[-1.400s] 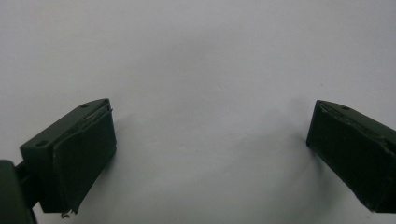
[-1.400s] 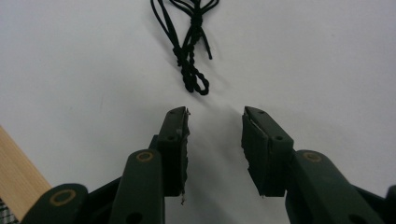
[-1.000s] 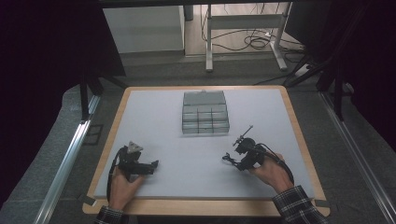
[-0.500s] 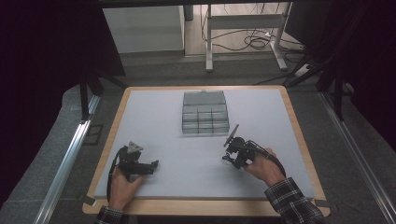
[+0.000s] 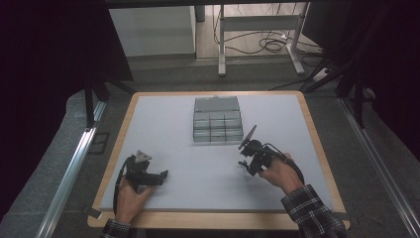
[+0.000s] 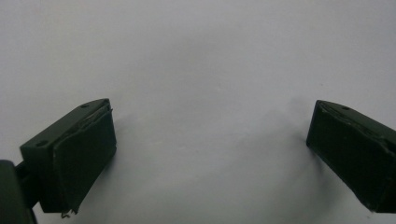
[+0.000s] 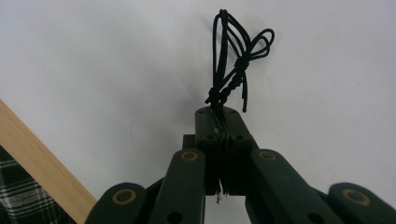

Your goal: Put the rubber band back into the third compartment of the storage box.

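My right gripper [image 7: 219, 114] is shut on a small bundle of thin black wire [image 7: 238, 60], twisted at its middle, whose loops stick out past the jaw tips over the white table top. In the high view this right gripper [image 5: 244, 162] is just below and to the right of a clear compartment box [image 5: 217, 120], held by a hand in a plaid sleeve. My left gripper [image 5: 162, 175] lies low at the front left. Its jaws stand wide apart in the left gripper view [image 6: 210, 126], with bare table between them.
The white table top has a wooden rim [image 5: 317, 144], and that wooden edge [image 7: 42, 154] shows close beside the right gripper. The box has several small compartments and sits at the middle back. Dark floor, cables and metal frame legs [image 5: 221, 44] lie beyond the table.
The right gripper has shifted a little left toward the box and turned, so its grey plate now tilts up. The left gripper has stayed where it was.
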### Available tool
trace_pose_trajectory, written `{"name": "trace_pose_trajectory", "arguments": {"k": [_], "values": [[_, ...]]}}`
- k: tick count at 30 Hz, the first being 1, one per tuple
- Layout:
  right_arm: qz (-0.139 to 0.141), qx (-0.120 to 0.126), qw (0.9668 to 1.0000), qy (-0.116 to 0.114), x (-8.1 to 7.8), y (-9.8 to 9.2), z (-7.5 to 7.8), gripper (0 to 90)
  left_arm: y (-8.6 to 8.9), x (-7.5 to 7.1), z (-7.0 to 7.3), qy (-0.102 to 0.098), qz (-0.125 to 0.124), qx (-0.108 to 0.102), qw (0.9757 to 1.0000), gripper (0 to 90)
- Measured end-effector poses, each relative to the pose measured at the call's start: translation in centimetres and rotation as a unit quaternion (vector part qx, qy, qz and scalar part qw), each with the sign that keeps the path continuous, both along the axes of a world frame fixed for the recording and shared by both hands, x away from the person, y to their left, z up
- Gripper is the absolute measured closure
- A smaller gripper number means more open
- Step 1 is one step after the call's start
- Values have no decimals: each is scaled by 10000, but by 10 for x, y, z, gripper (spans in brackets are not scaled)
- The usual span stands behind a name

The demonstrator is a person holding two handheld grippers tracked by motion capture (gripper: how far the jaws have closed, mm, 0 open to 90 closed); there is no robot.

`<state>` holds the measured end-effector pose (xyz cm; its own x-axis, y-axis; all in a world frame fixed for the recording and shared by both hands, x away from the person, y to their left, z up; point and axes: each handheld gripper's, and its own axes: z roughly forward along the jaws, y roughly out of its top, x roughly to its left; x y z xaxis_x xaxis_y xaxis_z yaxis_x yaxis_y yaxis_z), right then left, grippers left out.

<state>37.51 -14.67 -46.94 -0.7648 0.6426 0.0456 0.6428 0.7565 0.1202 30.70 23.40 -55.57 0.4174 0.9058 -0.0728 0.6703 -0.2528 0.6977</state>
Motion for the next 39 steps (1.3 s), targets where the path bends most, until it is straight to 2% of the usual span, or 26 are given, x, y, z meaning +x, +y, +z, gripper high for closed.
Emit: {"name": "trace_pose_trajectory", "arguments": {"k": [15, 21, 25, 39], "values": [[-368, 85, 9993, 78, 17, -2, 25, 861, 0, 0, 0, 1, 0, -1, 10000, 14], [-425, 110, 9990, 73, 22, 1, 31, 861, 0, 0, 0, 1, 1, -2, 10000, 14], [-611, 214, 9978, 118, 27, 4, 36, 861, 0, 0, 0, -2, -7, 6, 10000, 14], [-845, 345, 9958, 37, 44, 13, 53, 861, 0, 0, 0, -13, -6, 1, 10000, 13]]}}
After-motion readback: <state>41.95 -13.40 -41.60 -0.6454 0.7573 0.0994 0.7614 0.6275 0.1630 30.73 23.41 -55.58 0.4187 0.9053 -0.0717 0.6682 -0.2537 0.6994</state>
